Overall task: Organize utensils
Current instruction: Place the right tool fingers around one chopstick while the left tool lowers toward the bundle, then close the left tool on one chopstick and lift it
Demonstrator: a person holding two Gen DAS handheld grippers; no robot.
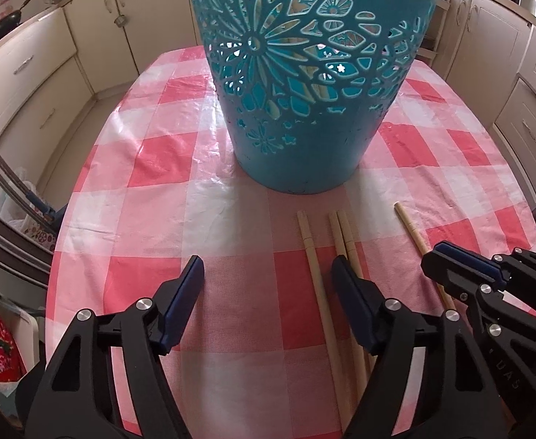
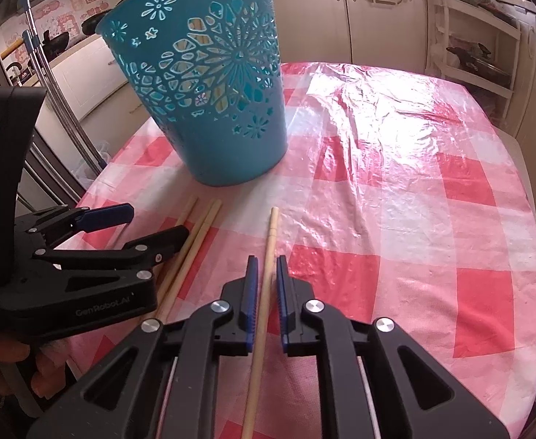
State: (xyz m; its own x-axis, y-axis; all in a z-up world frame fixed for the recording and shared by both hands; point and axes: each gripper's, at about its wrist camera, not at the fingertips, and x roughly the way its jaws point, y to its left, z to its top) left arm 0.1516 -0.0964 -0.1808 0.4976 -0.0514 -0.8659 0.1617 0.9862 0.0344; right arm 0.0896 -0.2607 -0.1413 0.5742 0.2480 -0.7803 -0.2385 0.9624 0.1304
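Observation:
A teal cut-out basket (image 1: 304, 109) (image 2: 213, 109) stands on the checked tablecloth (image 1: 231, 292), with light sticks showing through its holes. Several wooden chopsticks lie in front of it. My left gripper (image 1: 268, 261) is open low over the cloth. A single chopstick (image 1: 313, 267) runs between its fingers, close to the right one, and a chopstick pair (image 1: 341, 230) passes under that finger. My right gripper (image 2: 267, 258) straddles the separate chopstick (image 2: 270, 241) (image 1: 412, 228). Its jaws stand narrowly apart, with a thin gap on each side of the stick, which rests on the cloth.
The table's left edge (image 1: 54, 256) drops to the kitchen floor. Cream cabinets (image 1: 30, 84) ring the room. A metal pole (image 2: 63, 109) stands left of the table and a white shelf rack (image 2: 476, 58) at the far right. A hand (image 2: 8, 366) holds the left gripper.

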